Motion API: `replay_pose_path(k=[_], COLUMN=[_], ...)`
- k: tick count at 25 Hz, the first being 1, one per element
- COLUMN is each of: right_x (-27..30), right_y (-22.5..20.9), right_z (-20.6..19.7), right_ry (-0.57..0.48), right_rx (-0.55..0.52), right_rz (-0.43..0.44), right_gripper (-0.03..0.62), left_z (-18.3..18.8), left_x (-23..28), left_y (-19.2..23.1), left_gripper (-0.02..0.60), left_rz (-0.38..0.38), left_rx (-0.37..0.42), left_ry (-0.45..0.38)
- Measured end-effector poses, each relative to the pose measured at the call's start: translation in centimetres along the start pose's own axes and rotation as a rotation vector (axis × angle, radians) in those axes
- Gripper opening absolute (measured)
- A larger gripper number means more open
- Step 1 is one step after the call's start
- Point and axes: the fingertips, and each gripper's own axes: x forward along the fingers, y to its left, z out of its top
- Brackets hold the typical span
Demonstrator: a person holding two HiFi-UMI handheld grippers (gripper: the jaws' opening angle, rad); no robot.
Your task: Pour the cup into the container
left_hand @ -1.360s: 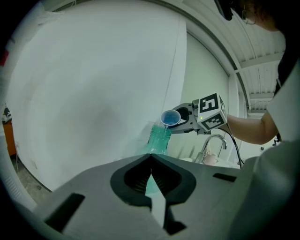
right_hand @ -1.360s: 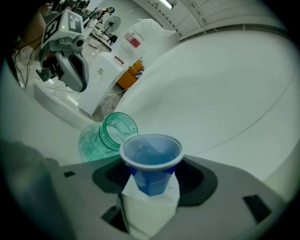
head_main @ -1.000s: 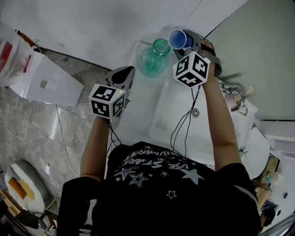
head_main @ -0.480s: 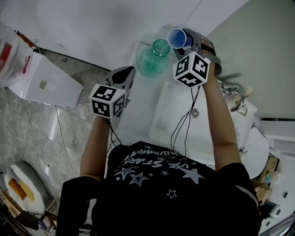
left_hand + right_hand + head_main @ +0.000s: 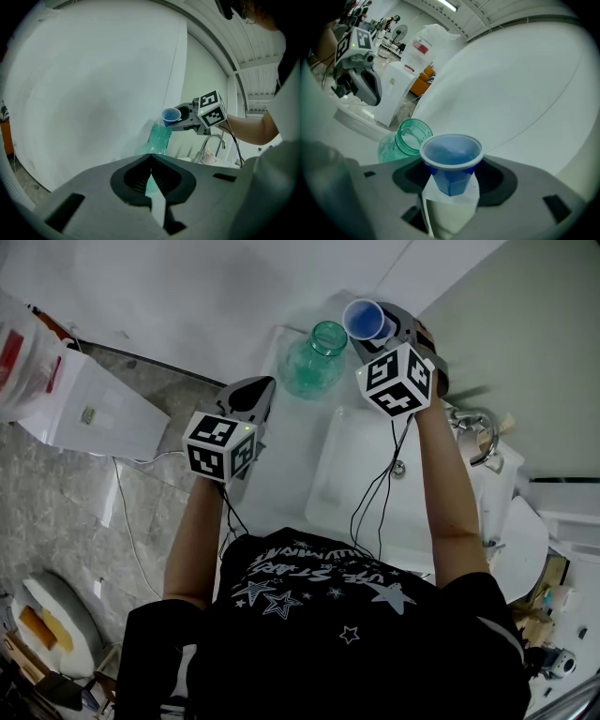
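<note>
A small blue cup (image 5: 362, 319) is held up beside the mouth of a green glass jar (image 5: 317, 357), just to its right and apart from it. My right gripper (image 5: 382, 326) is shut on the cup; in the right gripper view the cup (image 5: 451, 157) sits between the jaws (image 5: 451, 183), with the jar (image 5: 408, 137) left of it. Seen from the left gripper view, the cup (image 5: 171, 116) leans its mouth toward the jar (image 5: 158, 137). My left gripper (image 5: 247, 397) hangs lower left of the jar, jaws (image 5: 151, 169) shut on nothing.
The jar stands on a white counter (image 5: 281, 442) left of a white sink basin (image 5: 342, 474) with a chrome tap (image 5: 473, 432). A white wall rises behind. A white cabinet (image 5: 94, 404) stands on the floor at the left. Cables hang from both grippers.
The right gripper has shifted and turned slightly, the cup staying by the jar's mouth. The left gripper has not moved.
</note>
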Motion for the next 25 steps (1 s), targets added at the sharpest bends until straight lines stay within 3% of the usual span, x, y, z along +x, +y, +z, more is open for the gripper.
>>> replay_pose_path(k=[12,17,25], right_x=[-2.3,-3.7,-5.7], right_y=[0.1,1.5,4.2], right_z=[-0.3,-1.1,-2.4], right_ry=[-0.072,-0.116,-0.195], right_rx=[0.223,0.355,0.471], right_rz=[0.033,0.070,0.109], right_gripper=[0.287,0.287,0.287], left_z=[-0.3,-0.7,-2.5], left_x=[-1.0,-1.9,-3.1], left_y=[-0.9,-2.3,-4.2], left_gripper=[0.009,0.009,0.009], left_rz=[0.005,0.011,0.023], left_rx=[0.007,0.011,0.011], left_ry=[0.007,0.014,0.043])
